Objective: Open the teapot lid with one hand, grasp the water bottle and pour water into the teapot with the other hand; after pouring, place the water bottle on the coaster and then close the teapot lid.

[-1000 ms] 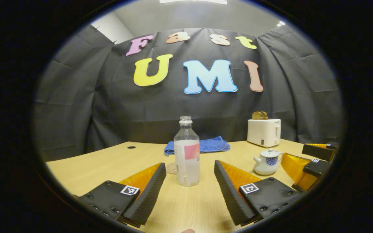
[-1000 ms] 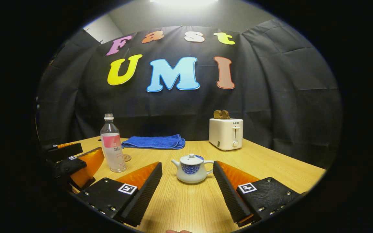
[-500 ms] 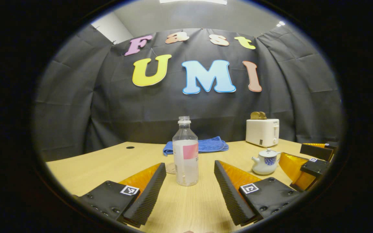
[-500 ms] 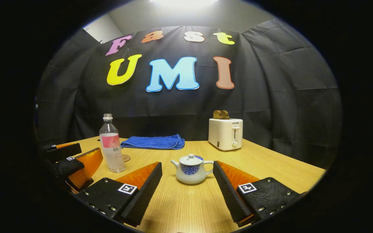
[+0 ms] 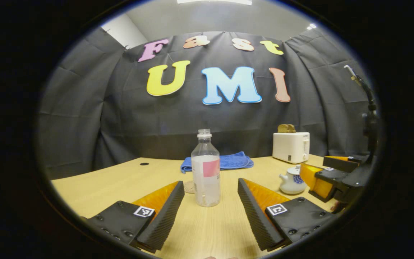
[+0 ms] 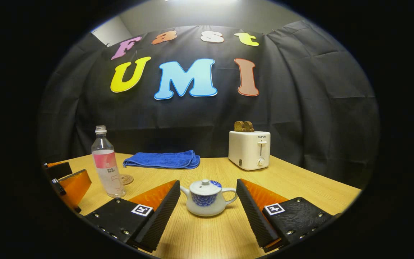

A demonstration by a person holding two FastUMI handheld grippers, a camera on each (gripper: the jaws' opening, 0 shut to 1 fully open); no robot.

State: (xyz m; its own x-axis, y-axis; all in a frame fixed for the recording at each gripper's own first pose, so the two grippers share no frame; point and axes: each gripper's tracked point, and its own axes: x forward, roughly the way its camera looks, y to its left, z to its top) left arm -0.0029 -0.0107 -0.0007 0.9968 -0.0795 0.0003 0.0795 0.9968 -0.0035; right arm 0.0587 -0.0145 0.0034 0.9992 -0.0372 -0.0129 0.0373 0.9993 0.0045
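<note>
As I read the left gripper view, the water bottle [image 5: 206,168] stands upright at the centre of the frame, long axis vertical, uncapped mouth pointing up, label toward the camera. It sits ahead of my left gripper [image 5: 210,212], whose fingers are spread wide and touch nothing. The coaster [image 5: 189,187] lies just behind the bottle, to its lower left. In the right gripper view, the teapot [image 6: 204,197] rests at lower centre with its lid [image 6: 204,186] on, spout pointing to frame left and handle to frame right. It sits between and slightly ahead of the wide-apart fingers of my right gripper [image 6: 208,212], without contact. Both things stand on a pale wooden table [image 6: 300,187]. Farther back lie a folded blue towel [image 6: 162,159] and a white toaster [image 6: 249,149] holding bread, against the black cloth wall.
</note>
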